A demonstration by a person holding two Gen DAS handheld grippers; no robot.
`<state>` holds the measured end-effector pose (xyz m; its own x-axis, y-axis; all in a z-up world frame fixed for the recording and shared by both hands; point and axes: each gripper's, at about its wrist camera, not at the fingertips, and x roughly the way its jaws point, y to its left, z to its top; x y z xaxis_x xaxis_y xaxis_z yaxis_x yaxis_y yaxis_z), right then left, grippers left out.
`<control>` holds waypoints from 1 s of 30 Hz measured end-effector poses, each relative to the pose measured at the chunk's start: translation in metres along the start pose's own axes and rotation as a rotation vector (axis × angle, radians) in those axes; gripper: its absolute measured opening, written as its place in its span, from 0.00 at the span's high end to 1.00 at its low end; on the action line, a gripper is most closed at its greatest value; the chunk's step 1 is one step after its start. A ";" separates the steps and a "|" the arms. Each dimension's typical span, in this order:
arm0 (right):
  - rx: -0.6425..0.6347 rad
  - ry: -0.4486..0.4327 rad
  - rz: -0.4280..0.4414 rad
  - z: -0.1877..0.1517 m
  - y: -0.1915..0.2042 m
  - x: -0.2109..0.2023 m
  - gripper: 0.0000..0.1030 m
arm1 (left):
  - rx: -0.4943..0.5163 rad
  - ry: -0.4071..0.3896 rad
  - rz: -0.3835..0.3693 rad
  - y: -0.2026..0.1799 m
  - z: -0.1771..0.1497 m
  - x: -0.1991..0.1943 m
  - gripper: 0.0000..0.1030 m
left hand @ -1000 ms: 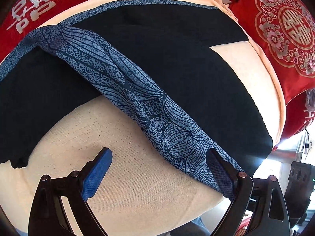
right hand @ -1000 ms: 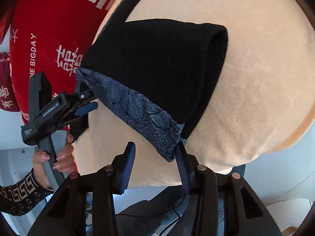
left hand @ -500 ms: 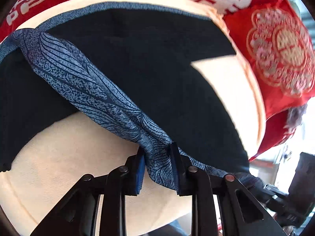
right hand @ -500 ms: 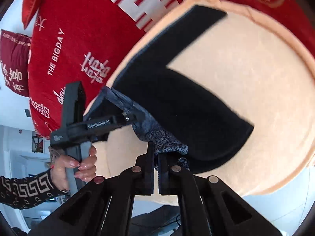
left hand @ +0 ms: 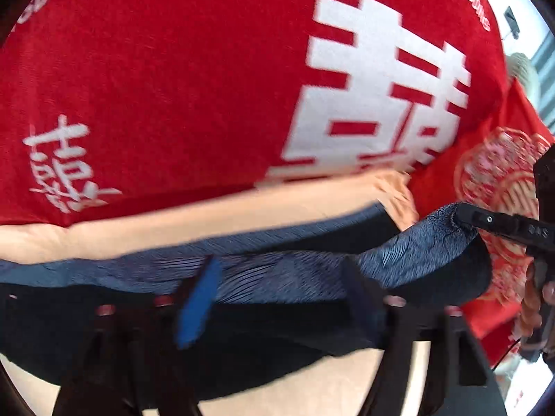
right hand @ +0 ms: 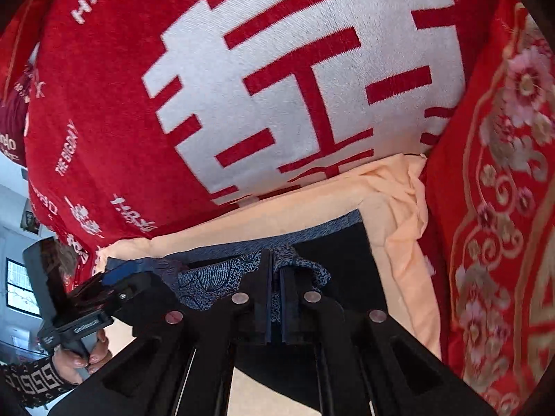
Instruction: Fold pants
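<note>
We have the pants (right hand: 333, 253) lying on the peach cushion (right hand: 399, 208), close against the big red pillow (right hand: 277, 79) at the back: black cloth with a blue patterned band (left hand: 284, 270) running along the far edge. In the left wrist view that band stretches across the frame and rises at the right, where it is pinched and lifted off the cushion.

Our right gripper (right hand: 275, 294) has its jaws closed down to a thin slit, and a bunch of the patterned band sits between the pads. Our left gripper (left hand: 277, 298) stands with its jaws wide apart and nothing visibly between them; the band passes just beyond the fingertips (the picture is smeared with motion, so we cannot tell whether a pad brushes the cloth).

As for progress, we judge a fold to be under way rather than finished: the near edge appears carried to the back edge of the cushion, so the cloth looks doubled once. The lifted end is not yet laid flat. What seems left is to set that end down, smooth it, and probably fold again across the length to make a compact stack.

The embroidered red pillow (right hand: 503, 173) crowds the right side.
</note>
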<state>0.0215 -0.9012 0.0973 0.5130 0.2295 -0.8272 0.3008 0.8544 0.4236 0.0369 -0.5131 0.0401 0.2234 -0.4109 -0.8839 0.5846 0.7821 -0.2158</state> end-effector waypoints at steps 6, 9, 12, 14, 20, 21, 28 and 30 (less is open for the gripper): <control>0.001 0.105 -0.091 0.015 -0.027 0.063 0.27 | -0.006 0.164 0.224 0.040 -0.038 0.062 0.26; -0.038 0.038 -0.124 0.013 -0.018 0.047 0.20 | -0.051 0.236 0.280 0.062 -0.068 0.095 0.20; -0.053 -0.002 -0.115 0.000 -0.010 0.019 0.20 | -0.113 0.215 0.275 0.072 -0.066 0.096 0.14; -0.007 0.003 -0.141 -0.024 -0.015 0.009 0.20 | -0.112 0.224 0.288 0.072 -0.065 0.099 0.14; 0.083 0.129 -0.303 -0.064 -0.054 0.046 0.80 | -0.095 0.226 0.291 0.075 -0.060 0.104 0.14; 0.112 0.150 -0.288 -0.064 -0.062 0.053 0.84 | -0.094 0.226 0.293 0.075 -0.060 0.105 0.14; 0.096 0.051 -0.269 -0.045 -0.054 0.034 0.40 | -0.093 0.234 0.316 0.077 -0.036 0.093 0.14; 0.185 0.034 -0.209 -0.062 -0.060 0.021 0.35 | -0.092 0.206 0.304 0.077 -0.025 0.087 0.14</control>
<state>-0.0363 -0.9189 0.0317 0.3982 0.0758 -0.9142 0.5407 0.7857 0.3006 0.0820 -0.4764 -0.0635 0.2085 -0.0579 -0.9763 0.4413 0.8964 0.0411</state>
